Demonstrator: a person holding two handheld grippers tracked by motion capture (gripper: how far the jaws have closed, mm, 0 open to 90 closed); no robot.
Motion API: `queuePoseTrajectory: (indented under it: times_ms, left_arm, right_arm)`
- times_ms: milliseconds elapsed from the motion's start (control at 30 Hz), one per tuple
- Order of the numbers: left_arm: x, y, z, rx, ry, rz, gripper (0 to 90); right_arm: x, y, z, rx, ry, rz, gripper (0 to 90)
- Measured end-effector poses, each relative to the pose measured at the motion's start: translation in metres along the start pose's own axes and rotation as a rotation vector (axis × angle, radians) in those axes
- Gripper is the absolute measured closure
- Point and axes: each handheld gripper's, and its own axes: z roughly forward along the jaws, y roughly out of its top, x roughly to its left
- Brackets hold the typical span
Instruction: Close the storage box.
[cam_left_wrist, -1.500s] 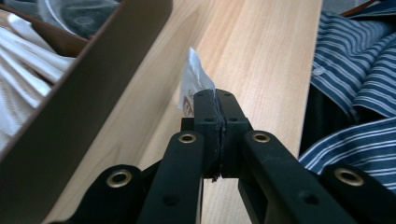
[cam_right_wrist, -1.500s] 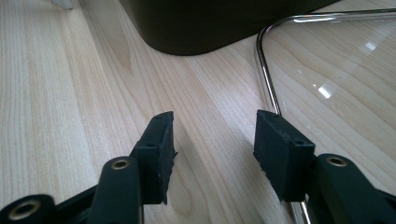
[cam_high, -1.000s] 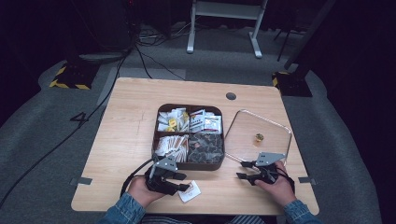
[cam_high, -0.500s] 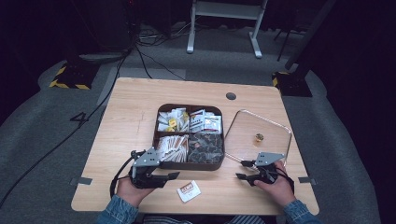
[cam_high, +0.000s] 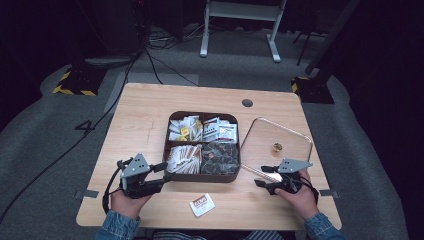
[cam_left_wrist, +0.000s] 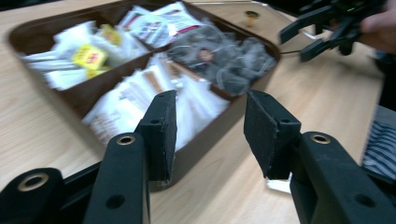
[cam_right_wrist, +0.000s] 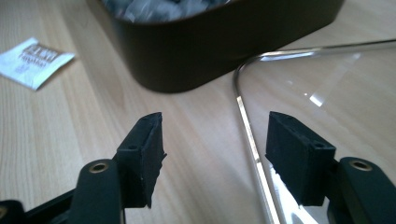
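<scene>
- Brown four-compartment tray (cam_high: 202, 176) at mid-table, packed with sachets: white and yellow packets in the far sections, dark tea bags (cam_high: 220, 157) near right, pale packets near left.
- Clear lid (cam_high: 282, 145) flat on the wood, touching the tray's right side; small gold knob (cam_high: 276, 147) on it.
- Loose sachet (cam_high: 202, 204) lies apart, near the front edge, between the hands.
- Left gripper (cam_high: 161, 172) just beside the tray's near-left corner, jaws spread, empty.
- Right gripper (cam_high: 263, 176) at the lid's near corner, jaws spread either side of its rim, gripping nothing.
</scene>
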Motion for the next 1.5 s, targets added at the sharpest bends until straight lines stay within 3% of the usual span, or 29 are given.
queuePoseTrajectory:
  times_ms: [233,467,633,833,1000,1200,1500]
  left_arm:
    - [0.015,-0.01,-0.014,0.009,0.104,-0.033,54.5]
    - [0.024,-0.019,-0.019,0.03,0.154,-0.059,53.1]
    - [0.029,-0.025,-0.02,0.063,0.189,-0.077,51.8]
    - [0.036,-0.03,-0.017,0.109,0.199,-0.136,49.2]
    - [0.039,-0.033,-0.015,0.117,0.204,-0.143,49.2]
    - [0.047,-0.038,-0.011,0.156,0.219,-0.148,49.2]
    - [0.057,-0.044,-0.006,0.205,0.228,-0.173,48.9]
  right_arm:
    - [-0.018,0.009,-0.014,-0.043,-0.053,0.033,37.6]
    - [-0.035,0.019,-0.021,-0.068,-0.098,0.056,37.7]
    - [-0.046,0.026,-0.023,-0.078,-0.107,0.106,37.7]
    - [-0.06,0.032,-0.022,-0.051,-0.165,0.112,37.6]
    - [-0.076,0.03,-0.019,-0.043,-0.208,0.155,37.7]
    - [-0.093,0.024,-0.015,0.0,-0.272,0.172,38.9]
    - [-0.104,0.01,-0.009,0.045,-0.32,0.199,35.1]
